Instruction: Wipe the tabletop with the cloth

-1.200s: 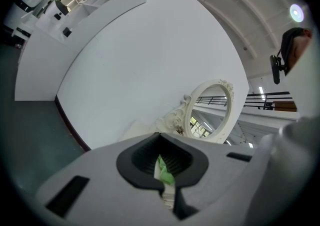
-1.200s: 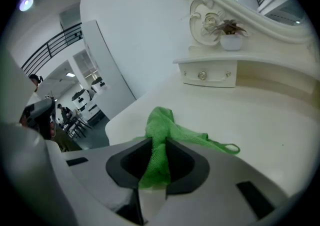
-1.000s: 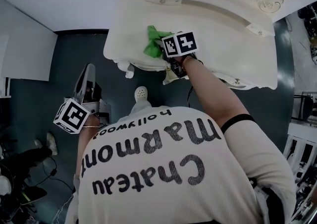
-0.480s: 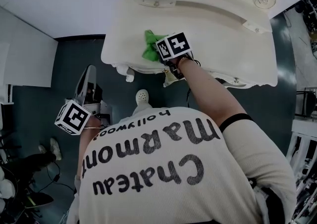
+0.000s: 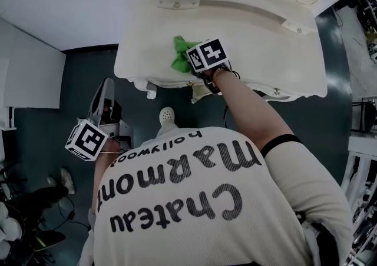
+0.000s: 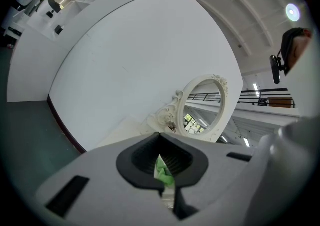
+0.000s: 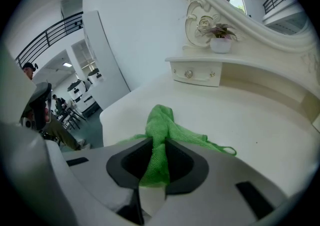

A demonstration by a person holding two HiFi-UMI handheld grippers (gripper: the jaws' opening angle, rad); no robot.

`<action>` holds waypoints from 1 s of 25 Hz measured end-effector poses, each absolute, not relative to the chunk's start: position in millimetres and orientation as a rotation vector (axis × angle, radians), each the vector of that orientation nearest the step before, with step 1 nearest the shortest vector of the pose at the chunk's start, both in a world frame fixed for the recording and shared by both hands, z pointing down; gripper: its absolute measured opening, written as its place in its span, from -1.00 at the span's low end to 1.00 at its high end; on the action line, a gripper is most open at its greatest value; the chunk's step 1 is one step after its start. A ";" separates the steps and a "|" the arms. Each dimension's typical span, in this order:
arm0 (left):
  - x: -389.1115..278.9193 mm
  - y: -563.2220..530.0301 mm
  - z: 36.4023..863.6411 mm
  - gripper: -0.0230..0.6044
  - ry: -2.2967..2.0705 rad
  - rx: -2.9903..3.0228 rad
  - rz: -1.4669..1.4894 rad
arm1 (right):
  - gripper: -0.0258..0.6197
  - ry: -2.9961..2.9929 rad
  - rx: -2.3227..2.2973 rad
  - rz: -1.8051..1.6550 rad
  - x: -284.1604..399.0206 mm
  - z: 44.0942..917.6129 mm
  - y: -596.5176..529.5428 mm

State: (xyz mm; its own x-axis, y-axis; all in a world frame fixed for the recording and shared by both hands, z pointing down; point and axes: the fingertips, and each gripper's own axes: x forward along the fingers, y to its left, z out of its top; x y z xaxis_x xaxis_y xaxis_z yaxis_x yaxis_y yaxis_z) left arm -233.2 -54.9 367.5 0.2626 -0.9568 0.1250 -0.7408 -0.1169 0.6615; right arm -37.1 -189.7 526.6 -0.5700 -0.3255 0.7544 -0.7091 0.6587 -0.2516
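Compared with a second ago, the right gripper has barely moved. It is still over the front left part of the white bench, and its marker cube has turned a little. The bench now sits higher in the head view. The left gripper remains low at the person's side, well away from the bench.

The person's pale shirt carries black lettering, upside down in the head view, reading "Chateau Marmont" with "hollywood" in smaller letters beside it. Each gripper's cube bears black and white square markers.

The cloth is bright green with a fine woven texture. The right jaws are closed on a raised fold of it. Ahead of those jaws the rest lies bunched on the bench, one flat corner spreading to their right and ending in a thin loop.

The left jaws are closed to a narrow slit and hold nothing. Far ahead of them, through the slit, a sliver of the green cloth shows, with an oval mirror beyond.
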 end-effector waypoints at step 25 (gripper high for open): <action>-170.2 -46.3 365.0 -0.90 -1.428 1.963 -0.482 | -0.64 -2.097 0.996 0.656 79.3 526.9 -181.1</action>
